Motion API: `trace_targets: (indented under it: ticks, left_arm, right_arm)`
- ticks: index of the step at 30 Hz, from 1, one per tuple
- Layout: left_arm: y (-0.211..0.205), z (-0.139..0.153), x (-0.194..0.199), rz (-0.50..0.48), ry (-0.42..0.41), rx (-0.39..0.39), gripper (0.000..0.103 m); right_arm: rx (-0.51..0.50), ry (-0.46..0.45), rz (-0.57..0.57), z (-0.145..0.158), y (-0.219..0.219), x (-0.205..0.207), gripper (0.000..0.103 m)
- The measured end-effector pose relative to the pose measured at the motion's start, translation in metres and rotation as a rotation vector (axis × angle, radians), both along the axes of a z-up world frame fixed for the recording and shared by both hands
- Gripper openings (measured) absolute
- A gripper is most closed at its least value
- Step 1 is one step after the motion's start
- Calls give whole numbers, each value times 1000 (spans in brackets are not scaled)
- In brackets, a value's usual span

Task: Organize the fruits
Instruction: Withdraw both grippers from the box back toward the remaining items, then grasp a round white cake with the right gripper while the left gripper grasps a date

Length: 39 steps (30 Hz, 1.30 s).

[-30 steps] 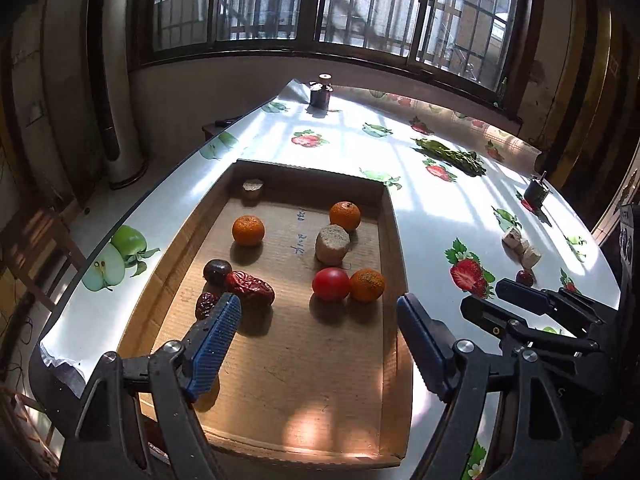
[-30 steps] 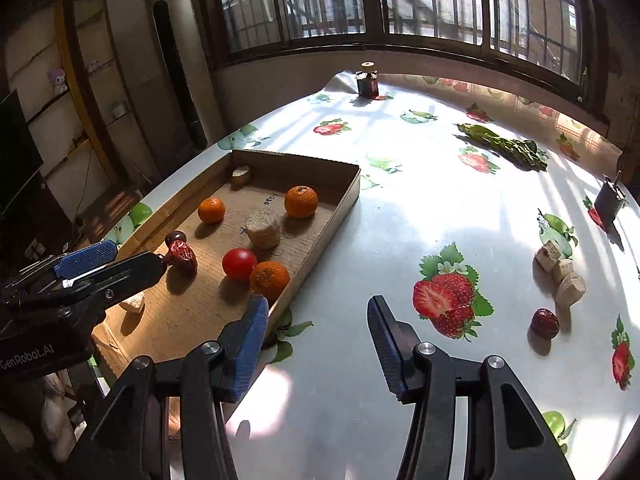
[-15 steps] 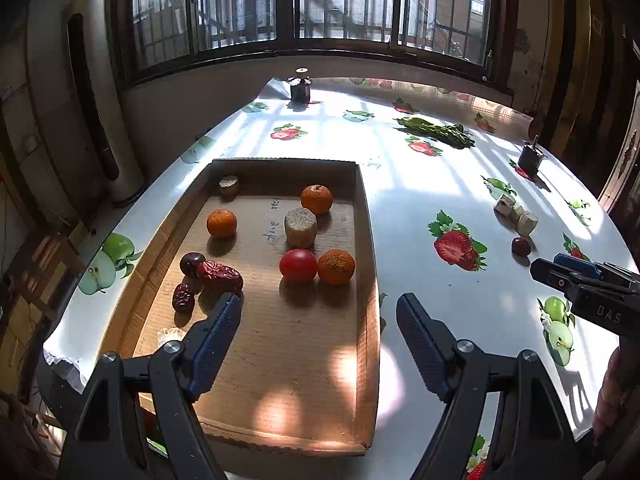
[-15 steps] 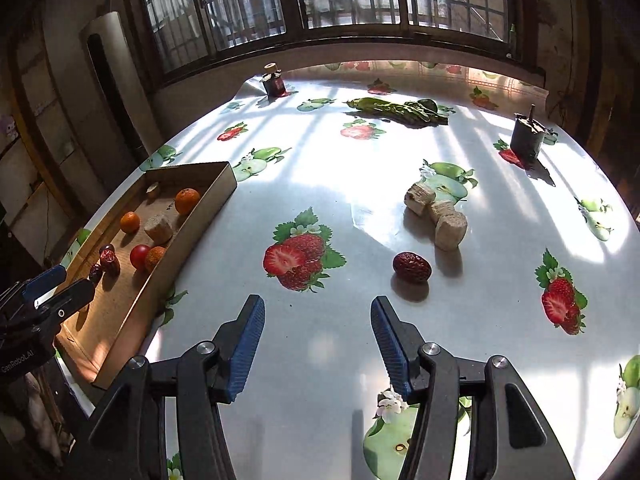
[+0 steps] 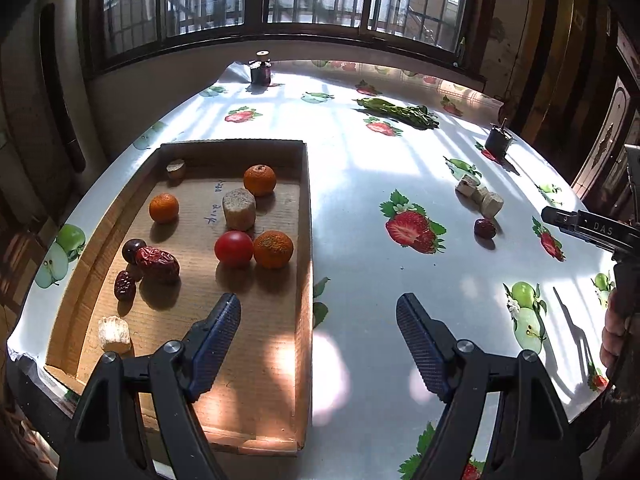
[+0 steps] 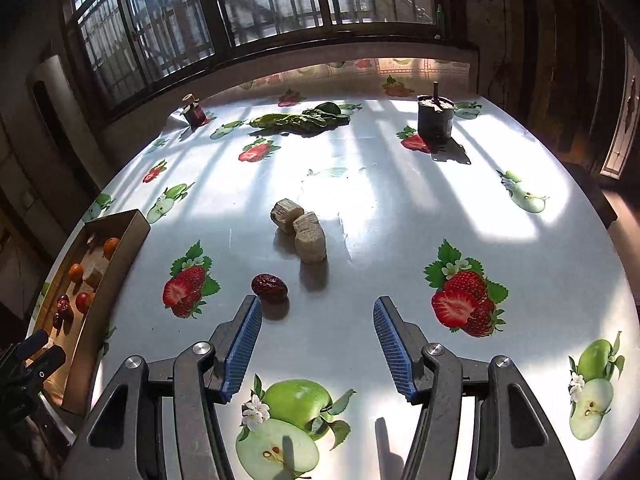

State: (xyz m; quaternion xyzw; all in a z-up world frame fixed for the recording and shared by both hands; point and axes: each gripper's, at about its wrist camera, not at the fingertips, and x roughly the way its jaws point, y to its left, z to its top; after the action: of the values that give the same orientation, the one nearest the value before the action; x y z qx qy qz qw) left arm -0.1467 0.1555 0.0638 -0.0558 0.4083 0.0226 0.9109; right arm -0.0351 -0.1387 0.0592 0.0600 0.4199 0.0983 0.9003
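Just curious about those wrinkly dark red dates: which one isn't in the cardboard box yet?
The lone wrinkled dark red date on the white fruit-print tablecloth, just ahead of the right gripper; the others lie inside the shallow cardboard tray.

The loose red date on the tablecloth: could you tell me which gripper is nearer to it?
Right. The right gripper hovers open just short of the red date; the left gripper is over the cardboard tray's edge, farther away.

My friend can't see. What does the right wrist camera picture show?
The open right gripper hovers above a fruit-print table, just short of a red date. Pale chunks lie beyond it, and a cardboard tray of fruit sits far left.
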Motion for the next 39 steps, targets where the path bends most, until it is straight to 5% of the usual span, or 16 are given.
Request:
trace_targets:
  ticks: [6,13,17,30,34,37,39]
  left_arm:
    - [-22,-9,6,-58,27,-13,80]
    - [-41,-10,14,-113,52,-3,80]
    - [-57,-8,31,-154,65,-11,80]
    - [-157,-29,123,-358,58,60,79]
    - [-183,-46,140,-414,61,148,79]
    - [-189,-56,146,-435,72,164,71]
    - [-187,-56,148,-434,72,139,52]
  right_arm:
    - [66,59,-12,-14,2,40,62]
    - [23,74,24,-45,36,76,60]
    - [27,81,41,-52,36,81,29]
    - [116,52,-23,-39,-6,77,27]
    - [122,65,-29,-41,-10,80,27]
    - [133,70,-34,-41,-14,81,27]
    - [138,64,-38,-39,-15,81,27]
